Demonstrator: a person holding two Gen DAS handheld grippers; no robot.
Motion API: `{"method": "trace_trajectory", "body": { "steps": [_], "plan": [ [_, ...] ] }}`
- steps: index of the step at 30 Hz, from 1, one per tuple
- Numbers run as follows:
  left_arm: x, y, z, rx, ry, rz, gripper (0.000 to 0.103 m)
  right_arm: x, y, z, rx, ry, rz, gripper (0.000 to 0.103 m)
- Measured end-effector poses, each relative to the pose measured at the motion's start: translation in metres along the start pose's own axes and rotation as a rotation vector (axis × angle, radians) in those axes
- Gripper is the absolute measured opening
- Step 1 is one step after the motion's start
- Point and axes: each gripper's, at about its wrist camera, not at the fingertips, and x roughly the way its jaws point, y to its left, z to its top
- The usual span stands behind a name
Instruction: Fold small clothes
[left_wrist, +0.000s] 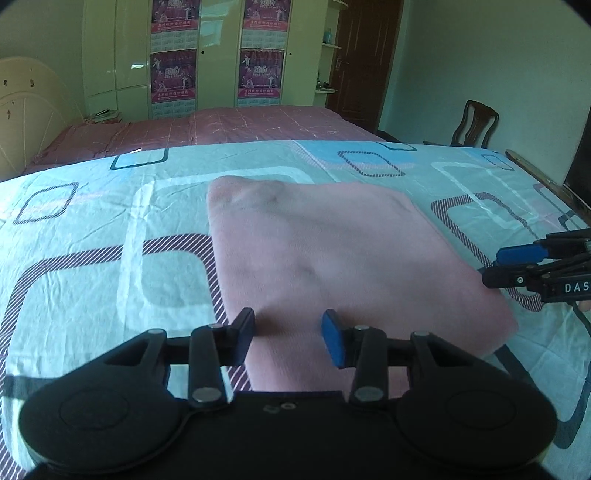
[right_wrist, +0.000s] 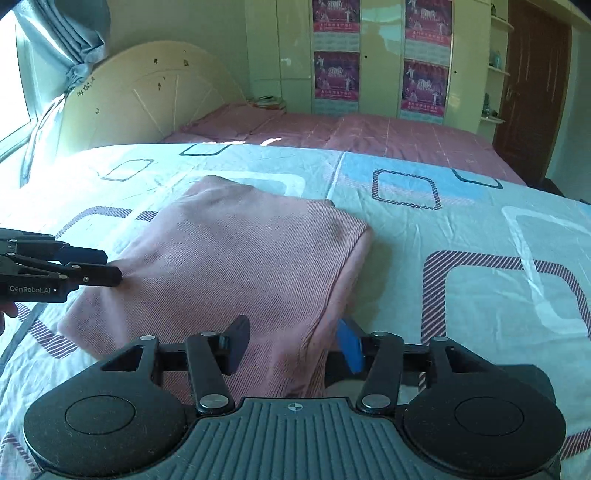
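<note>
Lying flat on the patterned bed sheet (left_wrist: 92, 229), the folded pink garment (left_wrist: 332, 251) stretches away from both tools; the left gripper (left_wrist: 288, 336) stands at its near edge, jaws parted and gripping nothing; the right gripper (right_wrist: 291, 343) straddles the near right corner, jaws apart around the cloth, seemingly not pinching it.

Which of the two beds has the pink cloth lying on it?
The near bed, with the pale sheet of rounded squares, carries the folded pink cloth. The far bed, under a dusky pink checked cover, has no such cloth on it.
</note>
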Motion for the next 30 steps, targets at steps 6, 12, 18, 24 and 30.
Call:
{"method": "trace_trajectory", "body": {
  "steps": [6, 12, 18, 24, 30],
  "plan": [
    [0.011, 0.007, -0.02, -0.074, 0.072, -0.023, 0.039, 0.021, 0.001, -0.02, 0.042, 0.134, -0.033, 0.005],
    [0.009, -0.005, -0.035, -0.056, 0.108, -0.025, 0.04, 0.027, 0.01, -0.023, -0.069, 0.163, -0.123, 0.006],
    [-0.035, -0.005, -0.022, -0.027, -0.056, 0.033, 0.068, 0.0, 0.01, -0.019, -0.053, 0.083, -0.152, 0.035],
    [0.0, -0.019, 0.005, 0.022, -0.014, 0.024, 0.058, 0.017, 0.032, 0.003, -0.112, 0.033, -0.148, 0.038],
    [0.023, -0.029, 0.004, 0.062, 0.043, 0.078, 0.064, 0.044, 0.033, -0.011, -0.174, 0.105, -0.187, 0.038]
  ]
}}
